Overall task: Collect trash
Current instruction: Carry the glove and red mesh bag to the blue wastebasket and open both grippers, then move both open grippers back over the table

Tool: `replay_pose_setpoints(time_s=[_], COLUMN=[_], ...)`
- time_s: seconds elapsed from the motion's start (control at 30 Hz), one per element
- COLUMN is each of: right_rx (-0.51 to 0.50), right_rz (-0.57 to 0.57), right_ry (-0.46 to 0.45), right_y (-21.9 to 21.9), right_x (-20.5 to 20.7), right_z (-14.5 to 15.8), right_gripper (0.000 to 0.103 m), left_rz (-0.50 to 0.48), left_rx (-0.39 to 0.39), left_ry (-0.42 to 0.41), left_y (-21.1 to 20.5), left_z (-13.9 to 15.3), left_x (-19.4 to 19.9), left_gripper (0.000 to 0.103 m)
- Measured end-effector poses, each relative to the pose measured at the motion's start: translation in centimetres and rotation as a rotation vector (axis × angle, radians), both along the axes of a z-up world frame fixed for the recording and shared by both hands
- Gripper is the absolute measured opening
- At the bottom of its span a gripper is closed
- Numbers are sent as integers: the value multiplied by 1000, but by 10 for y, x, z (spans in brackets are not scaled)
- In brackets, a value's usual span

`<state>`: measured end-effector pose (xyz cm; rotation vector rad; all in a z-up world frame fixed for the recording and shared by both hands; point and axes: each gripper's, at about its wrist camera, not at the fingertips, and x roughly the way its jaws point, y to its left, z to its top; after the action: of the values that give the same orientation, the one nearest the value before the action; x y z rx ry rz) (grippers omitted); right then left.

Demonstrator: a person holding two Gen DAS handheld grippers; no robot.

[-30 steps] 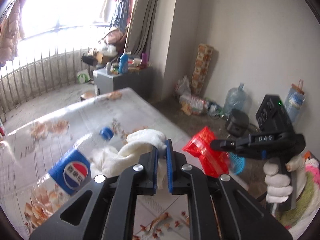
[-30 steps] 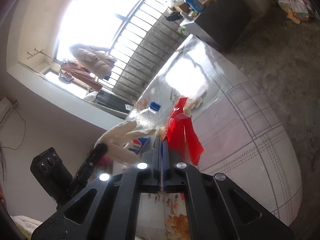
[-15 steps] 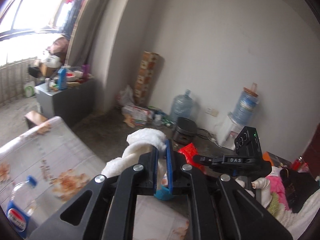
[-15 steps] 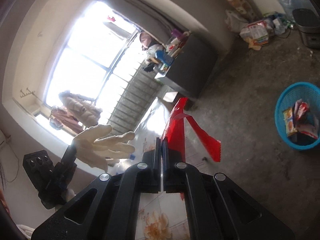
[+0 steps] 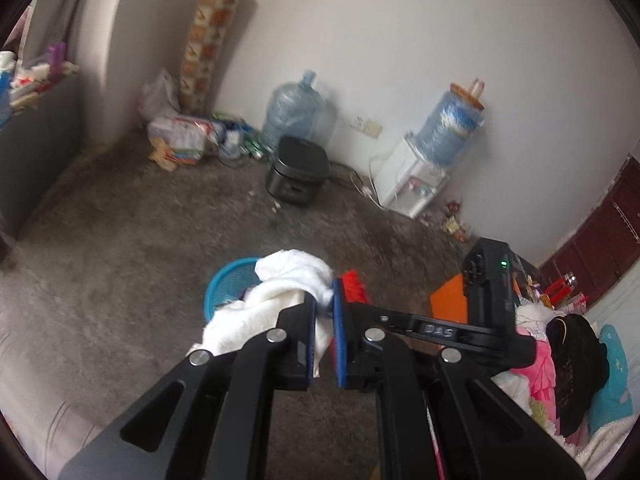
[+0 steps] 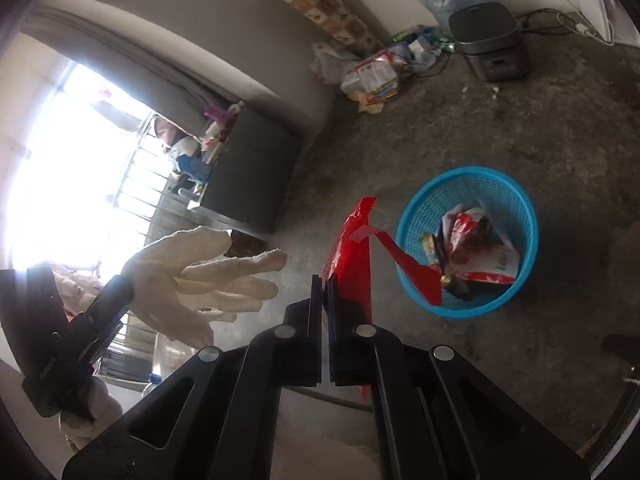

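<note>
The left tongs (image 5: pixel 323 322) pinch a soft, light white glove (image 5: pixel 280 288), while the right tongs (image 6: pixel 325 292), just parting, hold a thin, slippery red wrapper (image 6: pixel 352 248) by its edge.

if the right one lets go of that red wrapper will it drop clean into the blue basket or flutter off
The red wrapper looks thin, creased and floppy in the right hand-held gripper, so probably light and apt to flutter. It hangs beside the blue basket, not over it, so it would likely miss.

One blue basket (image 6: pixel 516 200) stands on the floor, with one red wrapper (image 6: pixel 352 248) and one white glove (image 6: pixel 200 272) nearby. Two water jugs (image 5: pixel 298 114) and one black cooker (image 5: pixel 298 174) stand far off by the wall.
</note>
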<state>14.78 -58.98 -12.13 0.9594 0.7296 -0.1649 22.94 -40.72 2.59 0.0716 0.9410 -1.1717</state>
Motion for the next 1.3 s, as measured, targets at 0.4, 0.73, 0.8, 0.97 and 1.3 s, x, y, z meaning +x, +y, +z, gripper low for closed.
replay_pose_setpoints(time_s=[0.4, 0.73, 0.8, 0.97, 1.3], right_rx=[175, 216, 222, 208, 122], right_rz=[-156, -108, -116, -122, 51], right_ry=[316, 189, 154, 135, 11], right_y=[-79, -82, -85, -78, 10], right_x=[60, 60, 62, 58, 39], right_z=[-152, -142, -136, -119, -23], right_gripper=[47, 47, 47, 47, 47], left_rz=[13, 22, 37, 60, 235], left_rx=[154, 96, 73, 26, -63], left_ry=[37, 106, 108, 80, 16], left_y=[-133, -117, -113, -89, 65], left_z=[-110, -117, -106, -66, 29], left_x=[41, 54, 56, 51, 19], left_gripper=[57, 58, 58, 58, 58])
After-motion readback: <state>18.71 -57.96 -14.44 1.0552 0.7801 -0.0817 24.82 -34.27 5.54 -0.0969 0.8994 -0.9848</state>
